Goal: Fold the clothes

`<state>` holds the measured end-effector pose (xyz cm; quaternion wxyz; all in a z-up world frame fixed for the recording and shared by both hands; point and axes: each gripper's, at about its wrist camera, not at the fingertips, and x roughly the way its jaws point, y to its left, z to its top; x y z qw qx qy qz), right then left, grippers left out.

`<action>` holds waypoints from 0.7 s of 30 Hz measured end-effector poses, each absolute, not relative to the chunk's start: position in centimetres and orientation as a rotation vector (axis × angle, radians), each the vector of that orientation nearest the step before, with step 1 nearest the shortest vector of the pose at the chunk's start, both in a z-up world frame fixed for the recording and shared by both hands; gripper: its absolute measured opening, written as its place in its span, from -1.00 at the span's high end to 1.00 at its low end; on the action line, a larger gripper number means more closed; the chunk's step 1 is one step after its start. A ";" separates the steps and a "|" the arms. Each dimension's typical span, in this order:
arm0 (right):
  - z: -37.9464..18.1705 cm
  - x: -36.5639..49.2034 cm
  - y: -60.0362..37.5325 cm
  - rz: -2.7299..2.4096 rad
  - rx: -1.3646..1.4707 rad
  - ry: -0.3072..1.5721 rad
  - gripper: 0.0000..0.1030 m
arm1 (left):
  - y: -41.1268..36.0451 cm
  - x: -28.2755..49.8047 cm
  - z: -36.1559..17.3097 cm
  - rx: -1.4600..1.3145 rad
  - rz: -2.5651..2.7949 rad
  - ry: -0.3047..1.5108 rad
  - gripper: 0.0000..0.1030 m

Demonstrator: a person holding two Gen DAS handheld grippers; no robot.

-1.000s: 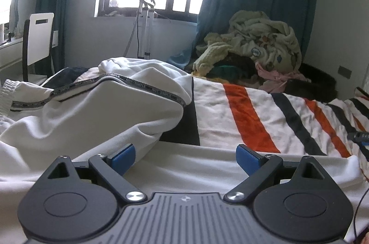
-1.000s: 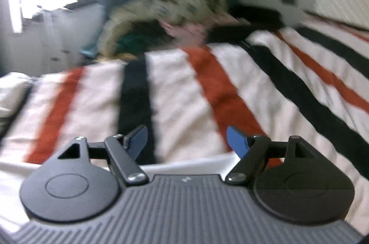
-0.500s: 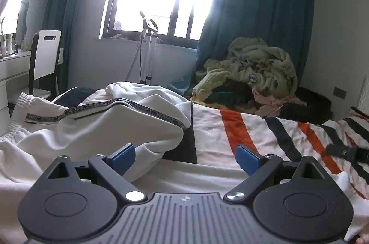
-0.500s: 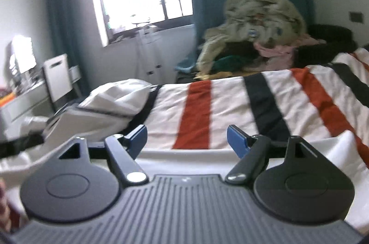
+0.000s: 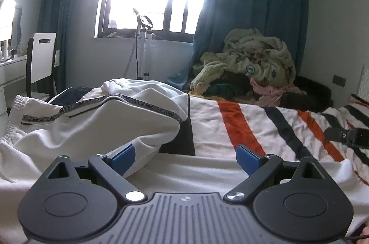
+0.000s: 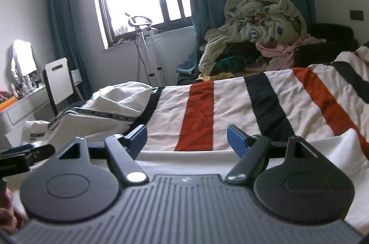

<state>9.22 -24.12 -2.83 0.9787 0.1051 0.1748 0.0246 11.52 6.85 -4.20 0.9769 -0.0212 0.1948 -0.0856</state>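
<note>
A white garment (image 5: pixel 96 126) with a dark patterned trim band lies bunched on the left of the striped bed (image 5: pixel 233 126), and a flat white part (image 5: pixel 196 172) of it spreads toward me. My left gripper (image 5: pixel 185 155) hovers open just above that flat part, nothing between its blue pads. In the right wrist view the same garment (image 6: pixel 115 105) sits at the left and its flat white part (image 6: pixel 189 161) runs below my right gripper (image 6: pixel 187 139), which also stands open and holds nothing. The right gripper's tip (image 5: pixel 346 136) shows at the left wrist view's right edge.
A heap of blankets and clothes (image 5: pixel 251 66) is piled at the far end of the bed by the blue curtain (image 5: pixel 253 13). A white chair (image 5: pixel 41 57) and desk stand at the left, and a stand (image 5: pixel 144 48) under the window.
The right wrist view swung left from the striped blanket to face the window and the white garment, then settled. The left wrist view tilted up slightly. Both grippers stayed open.
</note>
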 end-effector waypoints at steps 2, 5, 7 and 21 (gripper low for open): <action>-3.1 9.4 -23.7 0.008 0.212 0.366 -0.51 | 6.5 11.7 -5.2 -0.025 -0.151 0.422 -0.85; -3.8 10.5 -23.4 -0.013 0.296 0.421 -0.51 | 5.9 12.6 -7.0 0.015 -0.117 0.486 -0.85; -4.1 11.3 -23.2 -0.041 0.320 0.418 -0.51 | 5.4 13.4 -8.0 0.043 -0.104 0.520 -0.85; -6.0 15.4 -26.7 -0.224 0.253 0.314 -0.51 | -4.8 39.2 -9.3 0.191 0.017 0.468 -0.99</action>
